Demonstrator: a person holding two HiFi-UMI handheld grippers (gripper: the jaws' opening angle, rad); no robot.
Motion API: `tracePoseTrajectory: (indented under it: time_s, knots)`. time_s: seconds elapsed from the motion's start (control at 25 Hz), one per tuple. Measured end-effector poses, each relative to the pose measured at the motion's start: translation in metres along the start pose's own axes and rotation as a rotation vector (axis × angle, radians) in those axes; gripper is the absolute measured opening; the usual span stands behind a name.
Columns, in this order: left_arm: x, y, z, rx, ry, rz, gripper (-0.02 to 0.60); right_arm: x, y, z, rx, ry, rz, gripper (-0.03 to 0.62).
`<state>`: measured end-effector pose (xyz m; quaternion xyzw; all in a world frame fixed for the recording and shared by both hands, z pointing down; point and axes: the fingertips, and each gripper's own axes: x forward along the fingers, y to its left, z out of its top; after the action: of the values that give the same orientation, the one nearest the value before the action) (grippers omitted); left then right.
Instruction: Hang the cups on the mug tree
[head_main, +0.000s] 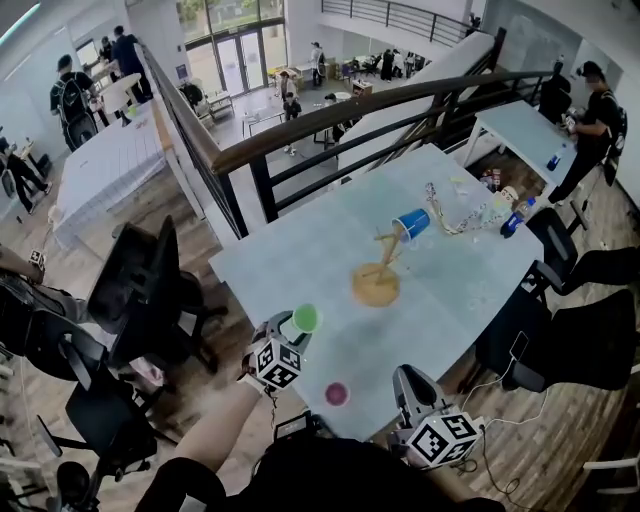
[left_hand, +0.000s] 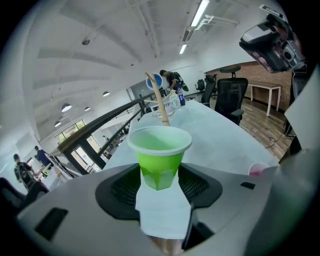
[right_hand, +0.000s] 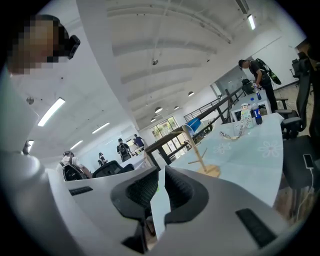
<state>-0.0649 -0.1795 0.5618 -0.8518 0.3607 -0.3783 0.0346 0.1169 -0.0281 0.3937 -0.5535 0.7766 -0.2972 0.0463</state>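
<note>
While the left tool (left_hand: 160, 176) grips a green cup (left_hand: 160, 150) by its lower body, both pads pressed to its sides, the cup stands upright with its mouth up. Seen from the head view, this left tool (head_main: 292, 333) holds the green cup (head_main: 304, 320) at the near left edge of the bench (head_main: 300, 255). Right beside it, the right tool (right_hand: 161, 186) has its jaws drawn almost together, with only a thin slit between them and nothing in it; in the head view the right tool (head_main: 409, 380) sits at the near edge of the bench. Between the two tools a pink cup (head_main: 337, 394) stands on the bench, mouth up, close to that near edge. Farther out, near the middle of the bench, the wooden mug tree (head_main: 378, 275) stands upright on its round base. A blue cup (head_main: 411, 222) is already on one of its upper pegs, tipped on its side. Beyond the tree, at the far right end of the bench, a bottle (head_main: 513, 219) with a blue label stands among some small items too blurred to make out. Black office chairs (head_main: 150, 290) stand around the bench.
</note>
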Motion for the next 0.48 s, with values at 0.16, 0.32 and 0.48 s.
tracePoseTrajectory:
  time_s: [0.16,0.32,0.48]
  knots:
    - [-0.010,0.017,0.021,0.037,-0.017,0.037,0.244,-0.003,-0.003,-0.001,0.009,-0.009,0.015,0.061]
    - [-0.014,0.035,0.047,0.078,-0.032,0.087,0.244,-0.007,-0.013,-0.002,0.031,-0.032,0.027,0.061]
    - [-0.006,0.043,0.077,0.138,-0.031,0.138,0.244,-0.009,-0.034,-0.005,0.067,-0.044,0.029,0.061]
